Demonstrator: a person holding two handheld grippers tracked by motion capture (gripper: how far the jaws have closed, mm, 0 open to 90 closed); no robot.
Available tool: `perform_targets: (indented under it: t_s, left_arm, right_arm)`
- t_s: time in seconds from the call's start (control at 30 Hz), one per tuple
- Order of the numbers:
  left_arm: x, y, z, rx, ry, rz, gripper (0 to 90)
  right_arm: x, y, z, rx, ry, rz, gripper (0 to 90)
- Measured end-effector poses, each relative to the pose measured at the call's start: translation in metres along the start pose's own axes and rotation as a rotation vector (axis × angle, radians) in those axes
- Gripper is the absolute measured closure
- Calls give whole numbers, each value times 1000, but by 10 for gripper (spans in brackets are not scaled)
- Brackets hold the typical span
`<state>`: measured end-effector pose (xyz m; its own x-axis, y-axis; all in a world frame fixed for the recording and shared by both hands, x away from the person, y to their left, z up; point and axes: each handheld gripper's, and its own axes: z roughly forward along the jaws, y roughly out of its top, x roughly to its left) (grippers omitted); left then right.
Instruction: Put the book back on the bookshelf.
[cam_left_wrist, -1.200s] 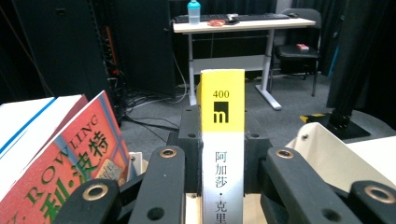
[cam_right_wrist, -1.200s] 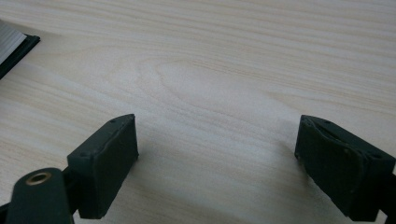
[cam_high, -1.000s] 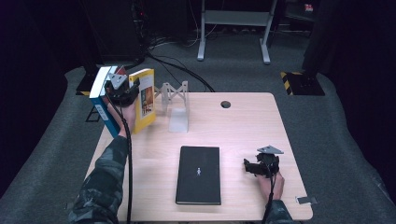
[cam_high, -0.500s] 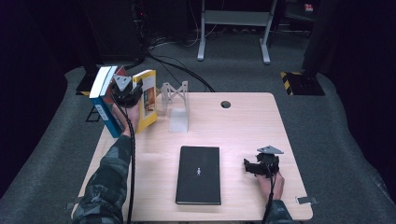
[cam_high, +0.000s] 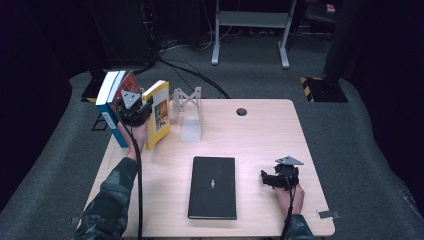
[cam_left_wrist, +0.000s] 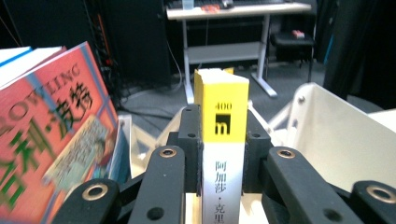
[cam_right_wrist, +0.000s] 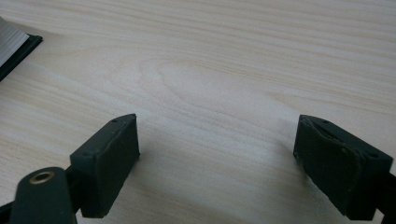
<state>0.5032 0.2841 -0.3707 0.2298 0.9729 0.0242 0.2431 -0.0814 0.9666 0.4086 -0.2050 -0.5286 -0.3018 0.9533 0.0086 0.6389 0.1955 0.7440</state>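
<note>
My left gripper (cam_high: 137, 112) is shut on a yellow book (cam_high: 159, 112), held upright over the table's far left part. In the left gripper view both jaws press on its yellow and white spine (cam_left_wrist: 222, 93). A red book (cam_high: 127, 82) and a blue and white book (cam_high: 107, 100) stand at the table's left edge, just left of the hand; the red cover (cam_left_wrist: 46, 121) looms close. A white metal book stand (cam_high: 189, 112) is right of the yellow book. My right gripper (cam_high: 267, 180) rests open on the wood at the near right, with nothing between its jaws (cam_right_wrist: 217, 158).
A black book (cam_high: 212, 187) lies flat at the table's front middle, its corner (cam_right_wrist: 14, 46) left of the right gripper. The wooden table (cam_high: 260, 140) has a round cable hole (cam_high: 241, 111) near the far edge. Cables and a desk frame (cam_high: 250, 30) are on the floor beyond.
The left hand has carried the yellow book slightly right and down, toward the white stand. The right gripper has kept still.
</note>
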Motion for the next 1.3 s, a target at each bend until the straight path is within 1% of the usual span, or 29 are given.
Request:
perform_targets:
  t_s: [0.03,0.07,0.1,0.17,0.33,0.4,0.43,0.5,0.53,0.6,0.63,0.73,0.8,0.93,0.97,1.0,1.03,1.07,1.1,1.17,1.23,1.27,1.3]
  left_arm:
    - [0,-1,-5,12,-5,5,752]
    - [0,-3,-9,21,-14,0,751]
    - [1,-4,-13,30,-19,9,750]
    - [1,-9,-22,37,-28,6,749]
    - [1,-21,-39,60,-33,22,747]
    - [2,-26,-44,64,-35,10,745]
    - [2,-26,-44,64,-35,10,743]
    - [4,-32,-50,72,-34,7,742]
    - [5,-33,-52,85,-36,14,740]
    - [7,-34,-54,91,-41,8,738]
    - [8,-34,-55,102,-44,6,734]
    - [7,-32,-55,110,-54,8,716]
    - [7,-29,-52,131,-59,17,649]
    - [6,-19,-41,157,-63,15,561]
    - [6,-16,-39,164,-63,21,549]
    - [6,-16,-39,164,-63,21,536]
    - [6,-10,-32,183,-66,25,522]
    - [6,-8,-29,179,-57,30,511]
    - [7,-6,-27,191,-66,34,504]
    - [8,-2,-22,200,-62,35,488]
    - [8,0,-17,215,-66,41,500]
    - [9,0,-16,219,-67,47,538]
    - [9,0,-16,223,-66,57,594]
  right_arm:
    - [0,0,0,0,0,0,135]
    - [0,0,0,-1,0,1,135]
    - [0,0,0,-1,0,1,135]
    - [0,0,0,-1,0,1,135]
    - [0,0,0,-1,2,0,137]
    - [0,0,0,-1,2,-1,137]
    - [0,0,0,-1,2,-1,137]
    - [1,0,0,-2,-1,-1,138]
    - [1,0,0,-2,-1,-1,139]
    - [1,0,0,0,-3,0,138]
    - [1,0,0,-3,-2,6,138]
    - [1,0,0,-4,-3,4,138]
    - [1,0,0,-4,-2,3,139]
    - [1,0,0,-4,-2,5,139]
    - [1,0,0,-5,-3,4,139]
    - [1,0,0,-5,-3,4,139]
    - [1,0,0,-6,1,4,139]
    - [1,0,0,-4,-1,4,139]
    - [1,0,0,-4,0,3,139]
    - [1,0,0,-4,1,3,139]
    - [1,0,0,-6,1,5,139]
    - [1,0,0,-4,-1,4,140]
    - [1,0,0,-5,1,5,140]
